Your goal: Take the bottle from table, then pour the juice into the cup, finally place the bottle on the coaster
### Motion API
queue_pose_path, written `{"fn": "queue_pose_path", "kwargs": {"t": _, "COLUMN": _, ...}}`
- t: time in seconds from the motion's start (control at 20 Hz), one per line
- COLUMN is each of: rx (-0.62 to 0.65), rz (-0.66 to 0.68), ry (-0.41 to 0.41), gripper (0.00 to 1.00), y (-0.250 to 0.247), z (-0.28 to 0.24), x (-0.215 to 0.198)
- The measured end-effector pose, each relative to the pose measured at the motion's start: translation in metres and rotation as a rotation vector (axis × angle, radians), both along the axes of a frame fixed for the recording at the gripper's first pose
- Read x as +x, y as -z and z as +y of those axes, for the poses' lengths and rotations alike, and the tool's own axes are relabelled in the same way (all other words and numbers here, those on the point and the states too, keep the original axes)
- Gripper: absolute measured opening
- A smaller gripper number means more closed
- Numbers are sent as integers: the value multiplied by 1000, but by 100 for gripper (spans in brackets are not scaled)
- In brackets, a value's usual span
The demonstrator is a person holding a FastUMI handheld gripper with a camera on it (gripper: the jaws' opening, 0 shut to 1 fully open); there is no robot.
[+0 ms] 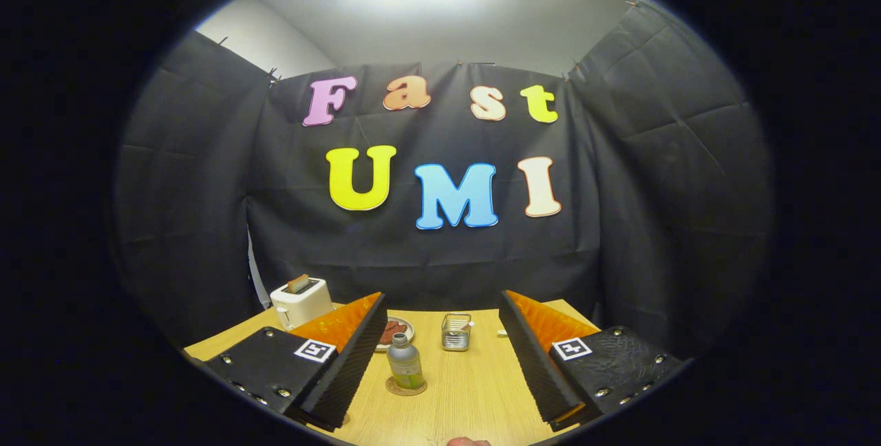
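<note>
A small bottle (405,363) with a grey cap and green juice in its lower part stands upright on a round coaster (406,387) on the wooden table (475,384). A clear glass cup (455,332) stands farther back, to the right of the bottle. My gripper (442,370) is open, held above the table, its two fingers wide apart. The bottle sits between the fingers, nearer the left one, untouched. Nothing is held.
A white toaster (300,301) with a slice in it stands at the table's back left. A plate (406,330) with reddish food lies behind the left finger. A small white object (502,332) lies by the right finger. A fingertip of a person (468,442) shows at the near edge.
</note>
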State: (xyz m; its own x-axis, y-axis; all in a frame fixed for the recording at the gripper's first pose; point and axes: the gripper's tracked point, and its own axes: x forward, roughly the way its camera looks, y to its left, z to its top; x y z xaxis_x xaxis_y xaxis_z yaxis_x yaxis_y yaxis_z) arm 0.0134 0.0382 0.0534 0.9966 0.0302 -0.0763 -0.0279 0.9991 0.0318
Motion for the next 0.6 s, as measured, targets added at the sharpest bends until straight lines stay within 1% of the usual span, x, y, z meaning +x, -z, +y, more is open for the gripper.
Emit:
{"fn": "queue_pose_path", "kwargs": {"t": 0.25, "rx": -16, "rz": -29, "ry": 47, "gripper": 99, "y": -7, "z": -18, "x": -22}}
{"fn": "queue_pose_path", "kwargs": {"t": 0.6, "rx": -10, "rz": -19, "ry": 50, "gripper": 99, "y": -4, "z": -27, "x": -34}}
